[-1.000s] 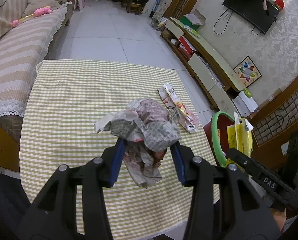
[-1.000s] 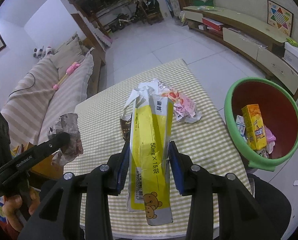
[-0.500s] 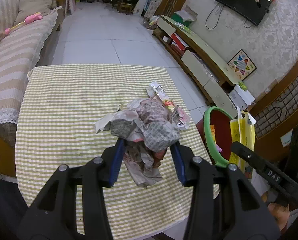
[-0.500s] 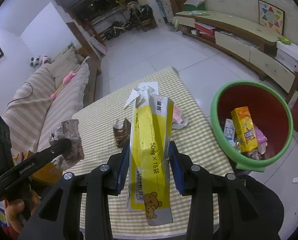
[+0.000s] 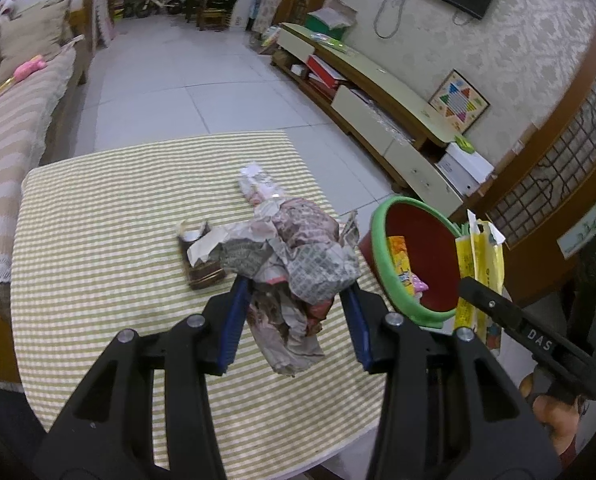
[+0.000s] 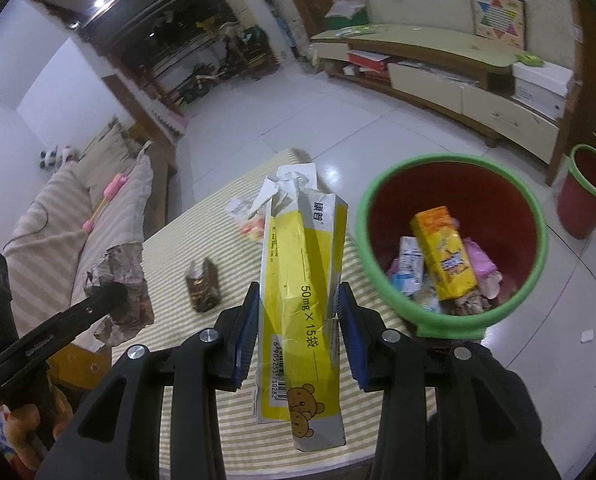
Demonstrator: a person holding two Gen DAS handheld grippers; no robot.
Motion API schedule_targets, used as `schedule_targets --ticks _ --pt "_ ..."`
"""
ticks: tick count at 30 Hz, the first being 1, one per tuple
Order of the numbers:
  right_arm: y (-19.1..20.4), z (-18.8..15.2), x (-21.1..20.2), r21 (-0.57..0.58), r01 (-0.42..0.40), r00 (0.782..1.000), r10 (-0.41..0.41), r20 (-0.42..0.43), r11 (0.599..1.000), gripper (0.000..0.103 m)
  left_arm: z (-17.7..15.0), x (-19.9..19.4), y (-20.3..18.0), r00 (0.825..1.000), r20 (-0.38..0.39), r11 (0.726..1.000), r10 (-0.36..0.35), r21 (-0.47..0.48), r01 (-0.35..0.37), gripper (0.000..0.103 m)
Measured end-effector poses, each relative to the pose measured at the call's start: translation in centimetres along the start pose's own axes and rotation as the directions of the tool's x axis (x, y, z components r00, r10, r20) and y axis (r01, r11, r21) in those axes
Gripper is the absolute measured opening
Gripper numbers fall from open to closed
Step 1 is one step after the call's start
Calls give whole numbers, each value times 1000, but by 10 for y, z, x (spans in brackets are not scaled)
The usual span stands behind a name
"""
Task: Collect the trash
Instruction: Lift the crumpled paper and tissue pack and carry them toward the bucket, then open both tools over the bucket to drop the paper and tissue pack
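The left gripper pinches a crumpled wad of grey newspaper above the green-checked bench. To its right, the right gripper clamps a tall yellow-and-white carton, its long axis upright. The green-rimmed red plastic bin sits lower and to the right of both, nearer the right hand, so I expect the carton goes in first.

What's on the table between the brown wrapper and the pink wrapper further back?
Nothing: bare checked tablecloth lies between the brown wrapper and pink wrapper, in the right wrist view.
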State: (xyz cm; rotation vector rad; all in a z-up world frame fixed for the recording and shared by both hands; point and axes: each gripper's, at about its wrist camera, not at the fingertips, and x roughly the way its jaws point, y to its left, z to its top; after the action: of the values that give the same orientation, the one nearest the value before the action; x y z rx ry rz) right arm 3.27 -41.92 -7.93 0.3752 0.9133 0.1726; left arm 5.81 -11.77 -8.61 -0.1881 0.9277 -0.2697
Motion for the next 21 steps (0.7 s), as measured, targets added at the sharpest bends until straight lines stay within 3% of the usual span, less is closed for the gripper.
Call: schedule_targets --ticks 9,17,21 --pt "-64 17 -16 97 70 996 -75 52 993 37 18 39 -50 996 -39 994 -84 62 86 43" --pt "-115 40 -11 201 83 990 -103 92 976 37 32 97 -112 979 -121 980 -165 96 177 43" --pt "-129 49 1 233 92 990 -115 86 968 40 41 118 -142 975 -133 970 -175 147 194 54"
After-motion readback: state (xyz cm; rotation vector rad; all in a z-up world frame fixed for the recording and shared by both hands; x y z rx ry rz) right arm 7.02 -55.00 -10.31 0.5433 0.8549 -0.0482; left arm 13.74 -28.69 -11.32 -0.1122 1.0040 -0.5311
